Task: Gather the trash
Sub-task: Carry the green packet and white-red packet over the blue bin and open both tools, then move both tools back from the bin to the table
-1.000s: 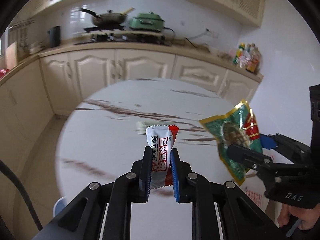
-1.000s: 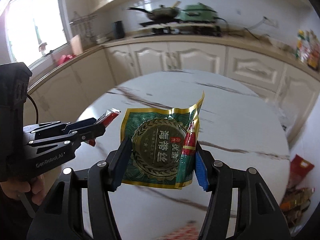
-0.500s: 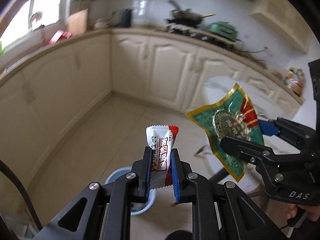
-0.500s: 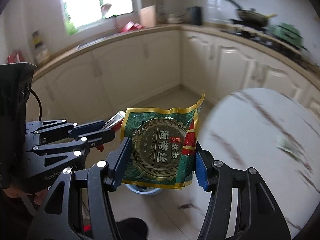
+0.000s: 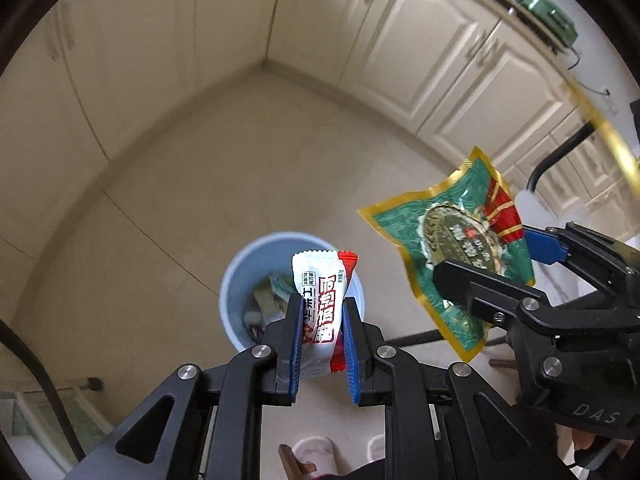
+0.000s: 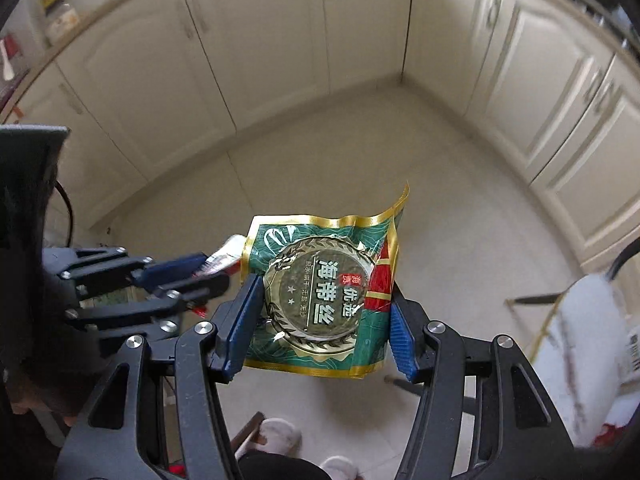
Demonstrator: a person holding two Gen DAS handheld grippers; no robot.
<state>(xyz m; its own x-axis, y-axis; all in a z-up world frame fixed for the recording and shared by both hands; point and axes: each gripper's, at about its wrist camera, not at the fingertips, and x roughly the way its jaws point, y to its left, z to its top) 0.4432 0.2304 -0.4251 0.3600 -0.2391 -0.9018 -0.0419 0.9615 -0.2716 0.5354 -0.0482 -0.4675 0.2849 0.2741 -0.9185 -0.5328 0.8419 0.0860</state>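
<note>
A: Right, the left wrist view first. What do the tongs have?

B: The left gripper [image 5: 319, 330] is clamped on a white and red sachet [image 5: 320, 308], which stands upright between the blue pads. Below it on the tiled floor [image 5: 168, 184] sits a pale blue bin [image 5: 234, 280] with wrappers already in it; the sachet hangs over the bin's right half.

A: And the other tool?

B: At the right edge, the right gripper [image 5: 502, 268] pinches a green and gold packet [image 5: 440, 256], well to the right of the bin, over bare floor.

A: Now the right wrist view.

B: The right gripper [image 6: 320, 320] is closed on the green and gold packet [image 6: 324, 296], held flat by its two side edges. The left gripper [image 6: 200, 276] shows at the left, the sachet [image 6: 224, 254] poking from its tips, just beside the packet's left edge. Cream cabinets [image 6: 280, 40] line the walls; slippered feet [image 6: 276, 434] show at the bottom. The bin is hidden here.
</note>
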